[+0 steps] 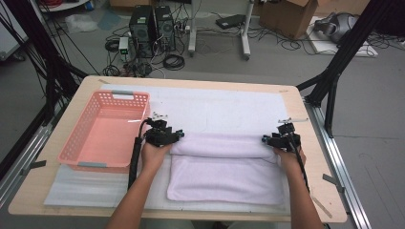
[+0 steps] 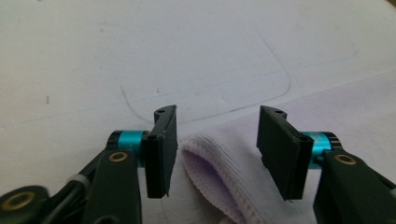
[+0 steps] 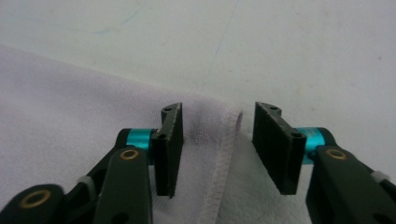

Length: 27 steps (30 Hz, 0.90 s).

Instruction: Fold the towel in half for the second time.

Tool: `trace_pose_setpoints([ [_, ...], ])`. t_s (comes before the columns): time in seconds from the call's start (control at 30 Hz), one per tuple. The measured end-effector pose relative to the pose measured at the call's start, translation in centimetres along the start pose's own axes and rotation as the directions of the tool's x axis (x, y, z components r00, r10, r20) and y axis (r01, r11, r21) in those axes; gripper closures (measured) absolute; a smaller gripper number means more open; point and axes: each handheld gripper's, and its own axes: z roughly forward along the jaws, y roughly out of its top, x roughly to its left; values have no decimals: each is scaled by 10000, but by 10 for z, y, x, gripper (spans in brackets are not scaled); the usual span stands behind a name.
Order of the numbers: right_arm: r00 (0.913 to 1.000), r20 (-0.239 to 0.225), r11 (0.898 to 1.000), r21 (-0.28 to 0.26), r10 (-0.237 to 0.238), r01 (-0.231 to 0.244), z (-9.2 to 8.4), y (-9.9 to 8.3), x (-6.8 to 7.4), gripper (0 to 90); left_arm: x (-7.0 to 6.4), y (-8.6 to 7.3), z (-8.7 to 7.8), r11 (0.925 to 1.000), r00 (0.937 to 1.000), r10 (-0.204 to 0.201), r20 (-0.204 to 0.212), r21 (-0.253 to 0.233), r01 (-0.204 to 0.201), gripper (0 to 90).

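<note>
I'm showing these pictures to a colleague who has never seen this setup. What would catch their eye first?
Probably the pale lilac towel, partly folded or rolled, on the white mat at the table's middle, with a hand-held tool at each end of its thick far edge: the left tool and the right tool. Both tools' jaws stand open around the towel's edge, not pressing it. Next, the empty pink basket at the table's left.
</note>
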Motion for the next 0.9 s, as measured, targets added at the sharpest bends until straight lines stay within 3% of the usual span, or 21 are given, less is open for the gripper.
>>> trace_pose_setpoints([
  [0.07,9995,-134,9996,-62,-274,273,1,1,2,687,0,-3,6,9995,9997,-165,171,283,161,486],
  [0.13,9983,-350,9990,-42,-455,454,1,1,5,788,-3,-4,8,9990,9996,277,-7,351,-277,542],
  [0.17,9979,-264,9983,-54,-586,585,1,2,6,806,-4,-4,8,9987,9991,220,375,449,-237,652],
  [0.2,9978,-252,9981,-59,-619,618,0,2,6,819,-5,-4,7,9984,9991,268,341,491,-285,784],
  [0.27,9989,-287,9989,-279,-375,367,-5,2,4,841,-7,-3,4,9987,9989,320,351,382,-334,827],
  [0.33,9989,-396,9976,-660,-235,209,-13,1,2,843,-7,-2,-3,9996,9981,271,545,64,-275,830],
  [0.43,9973,-610,9926,-1162,-414,341,-31,1,2,843,-9,0,-16,9989,9958,376,841,-325,-349,830],
  [0.53,9956,-795,9835,-1774,-504,356,-49,0,3,843,-12,0,-32,9955,9917,595,1141,-807,-504,829],
  [0.67,9931,-900,9711,-2327,-752,525,-68,-5,8,843,-15,-9,-47,9930,9858,746,1502,-1024,-595,823],
  [0.9,9893,-1084,9672,-2445,-972,683,-86,-29,16,846,-20,-28,-65,9910,9765,841,1985,-1189,-612,822],
])
